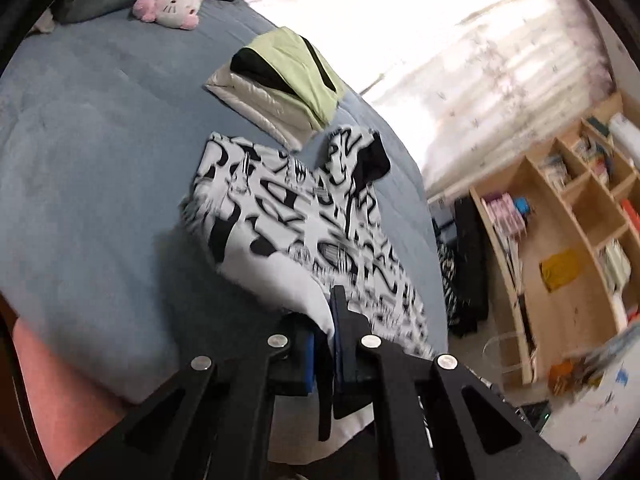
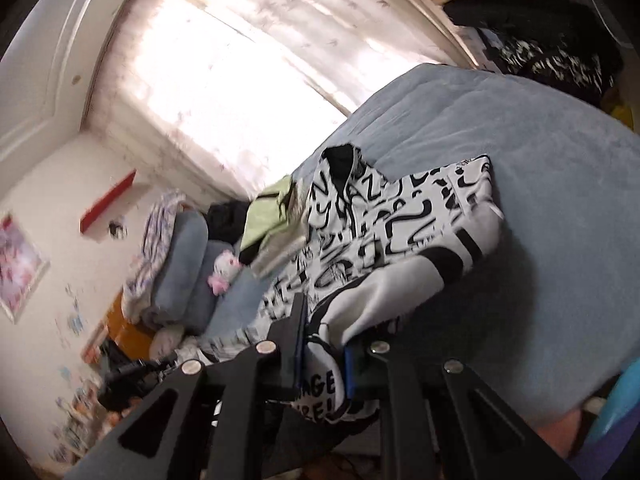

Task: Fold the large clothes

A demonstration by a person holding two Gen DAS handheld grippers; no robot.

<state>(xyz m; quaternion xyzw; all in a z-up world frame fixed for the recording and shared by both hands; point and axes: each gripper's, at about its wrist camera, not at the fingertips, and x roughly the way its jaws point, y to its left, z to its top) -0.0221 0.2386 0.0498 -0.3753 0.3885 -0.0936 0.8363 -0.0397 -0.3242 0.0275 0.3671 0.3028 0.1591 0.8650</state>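
A white hoodie with a black graphic print (image 1: 304, 220) lies on the blue bed (image 1: 92, 168), partly lifted at its near edge. My left gripper (image 1: 326, 344) is shut on a fold of the hoodie's white fabric. The hoodie also shows in the right wrist view (image 2: 400, 224), sleeve with black cuff folded across it. My right gripper (image 2: 322, 344) is shut on the hoodie's printed hem, held above the bed (image 2: 540, 208) edge.
A folded stack of a green garment (image 1: 296, 72) on a cream jacket (image 1: 260, 100) lies beyond the hoodie. A pink plush toy (image 1: 170, 6) sits by grey pillows. A wooden shelf unit (image 1: 568, 240) stands right of the bed. A curtained window (image 2: 240, 64) is behind.
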